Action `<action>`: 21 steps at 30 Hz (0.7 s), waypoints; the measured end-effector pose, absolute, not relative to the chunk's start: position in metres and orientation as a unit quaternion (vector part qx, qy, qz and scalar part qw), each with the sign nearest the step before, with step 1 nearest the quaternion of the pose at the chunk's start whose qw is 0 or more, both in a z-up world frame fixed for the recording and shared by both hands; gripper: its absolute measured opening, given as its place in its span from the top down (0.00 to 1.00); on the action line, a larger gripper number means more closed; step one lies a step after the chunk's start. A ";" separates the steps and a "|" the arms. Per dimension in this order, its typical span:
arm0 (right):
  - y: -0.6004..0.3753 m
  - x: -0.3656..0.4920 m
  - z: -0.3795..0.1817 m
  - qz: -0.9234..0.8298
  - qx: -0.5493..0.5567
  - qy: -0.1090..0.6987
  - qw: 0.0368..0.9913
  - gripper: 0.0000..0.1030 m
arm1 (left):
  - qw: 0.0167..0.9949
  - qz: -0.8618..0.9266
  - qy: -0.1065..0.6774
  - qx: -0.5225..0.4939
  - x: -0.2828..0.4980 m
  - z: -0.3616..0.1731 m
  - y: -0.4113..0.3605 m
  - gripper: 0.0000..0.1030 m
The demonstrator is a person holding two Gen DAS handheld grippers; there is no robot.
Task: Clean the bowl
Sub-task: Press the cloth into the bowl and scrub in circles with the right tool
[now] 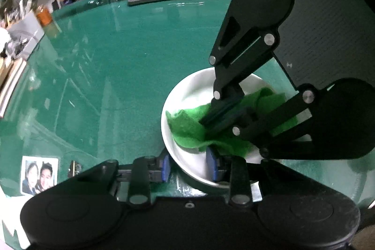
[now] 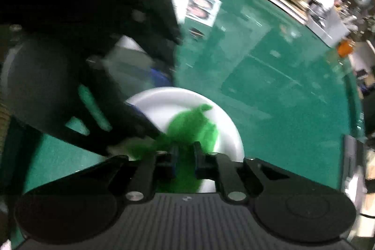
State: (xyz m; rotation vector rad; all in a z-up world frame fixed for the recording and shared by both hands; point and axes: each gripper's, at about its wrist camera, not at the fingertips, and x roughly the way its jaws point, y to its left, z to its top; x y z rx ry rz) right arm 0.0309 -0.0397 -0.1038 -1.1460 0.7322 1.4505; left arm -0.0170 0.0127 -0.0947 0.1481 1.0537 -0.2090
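Your left gripper clamps the near rim of the one white bowl on the green table; your right gripper pinches the single green cloth inside it. Wipe too hard and the bowl may tip or slip free.

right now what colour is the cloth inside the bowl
Bright green cloth, clearest in the left wrist view.
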 end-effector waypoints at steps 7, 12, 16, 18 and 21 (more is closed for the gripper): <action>-0.043 0.045 -0.099 0.590 -0.527 0.305 0.531 0.95 | 0.857 -0.096 0.502 0.069 -0.016 -0.095 0.011 0.68; -0.036 0.026 -0.103 0.611 -0.513 0.279 0.534 0.92 | 0.857 -0.095 0.501 0.077 -0.020 -0.094 0.014 0.68; -0.044 0.038 -0.098 0.608 -0.533 0.324 0.491 0.92 | 0.857 -0.093 0.501 0.076 -0.018 -0.095 0.013 0.68; -0.044 0.041 -0.095 0.599 -0.539 0.314 0.502 0.94 | 0.857 -0.093 0.500 0.079 -0.017 -0.095 0.010 0.68; -0.036 0.032 -0.099 0.588 -0.551 0.272 0.525 0.94 | 0.857 -0.085 0.503 0.070 -0.014 -0.095 0.013 0.68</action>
